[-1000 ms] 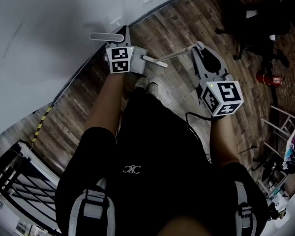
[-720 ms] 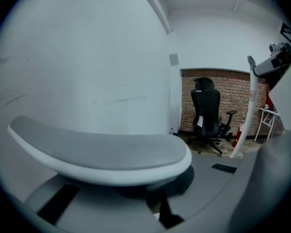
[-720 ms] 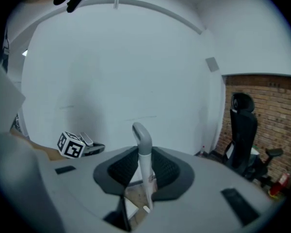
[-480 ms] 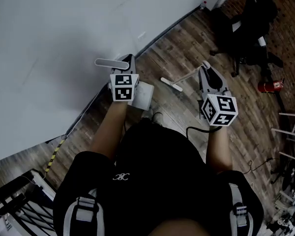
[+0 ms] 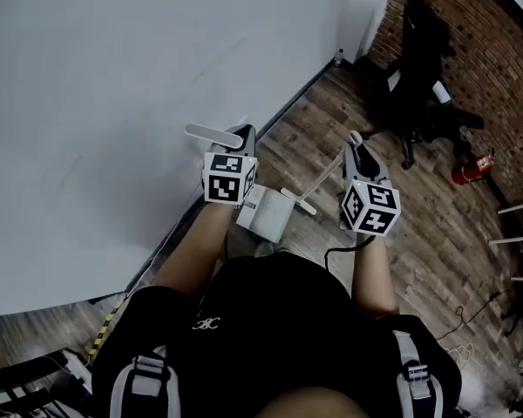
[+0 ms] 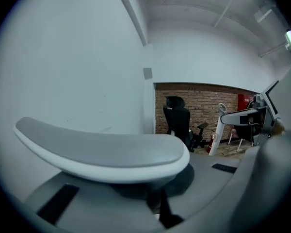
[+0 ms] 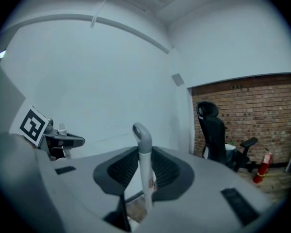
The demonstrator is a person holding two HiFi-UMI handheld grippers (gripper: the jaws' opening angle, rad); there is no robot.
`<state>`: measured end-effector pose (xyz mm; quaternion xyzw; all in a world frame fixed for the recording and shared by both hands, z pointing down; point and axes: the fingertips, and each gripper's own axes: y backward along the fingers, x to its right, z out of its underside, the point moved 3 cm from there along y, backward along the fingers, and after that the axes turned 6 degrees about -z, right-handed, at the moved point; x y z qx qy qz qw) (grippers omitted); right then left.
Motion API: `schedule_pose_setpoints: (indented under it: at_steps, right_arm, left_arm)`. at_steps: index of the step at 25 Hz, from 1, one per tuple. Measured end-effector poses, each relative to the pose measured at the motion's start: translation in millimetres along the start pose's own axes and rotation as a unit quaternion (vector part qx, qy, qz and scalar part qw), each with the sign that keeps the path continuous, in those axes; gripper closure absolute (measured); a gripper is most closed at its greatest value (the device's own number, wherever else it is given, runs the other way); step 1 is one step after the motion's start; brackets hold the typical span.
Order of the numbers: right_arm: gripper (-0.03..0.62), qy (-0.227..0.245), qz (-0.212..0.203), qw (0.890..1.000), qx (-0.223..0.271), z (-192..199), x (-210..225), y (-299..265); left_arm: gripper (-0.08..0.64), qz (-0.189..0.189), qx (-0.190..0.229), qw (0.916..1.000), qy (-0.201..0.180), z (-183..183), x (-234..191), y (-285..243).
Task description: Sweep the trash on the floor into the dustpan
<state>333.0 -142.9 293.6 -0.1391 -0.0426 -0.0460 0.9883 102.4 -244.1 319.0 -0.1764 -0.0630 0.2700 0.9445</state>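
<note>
Left gripper (image 5: 241,139) jaws clench the dustpan (image 5: 268,213) handle, with the pan hanging below them. Right gripper (image 5: 356,146) jaws clamp the broom (image 5: 319,183), its head down beside the pan. No trash shows. A swinging pan could likely miss or spill it.

Dim head view; gripper views fisheye (dark corners), ceiling-lit.
</note>
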Motion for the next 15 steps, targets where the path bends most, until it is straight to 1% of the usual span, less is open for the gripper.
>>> schedule_pose_setpoints:
  at_steps: [4, 8, 11, 15]
  right_arm:
    - [0.495, 0.004, 0.007, 1.0, 0.01, -4.0, 3.2, 14.5]
    - [0.495, 0.003, 0.019, 1.0, 0.015, -9.9, 9.2, 25.1]
    - [0.495, 0.008, 0.024, 0.999, 0.026, -16.7, 12.6, 25.0]
    - [0.495, 0.018, 0.023, 0.999, 0.029, -12.3, 9.8, 18.0]
  left_arm:
    - [0.563, 0.022, 0.011, 0.9994, -0.024, -11.1, 26.3, 2.5]
    - [0.563, 0.039, 0.018, 0.9983, -0.038, -20.5, 39.4, 1.7]
    - [0.563, 0.044, 0.026, 0.9978, -0.041, -29.4, 38.1, -6.7]
    - [0.563, 0.038, 0.035, 0.9979, -0.039, -28.4, 28.8, -12.6]
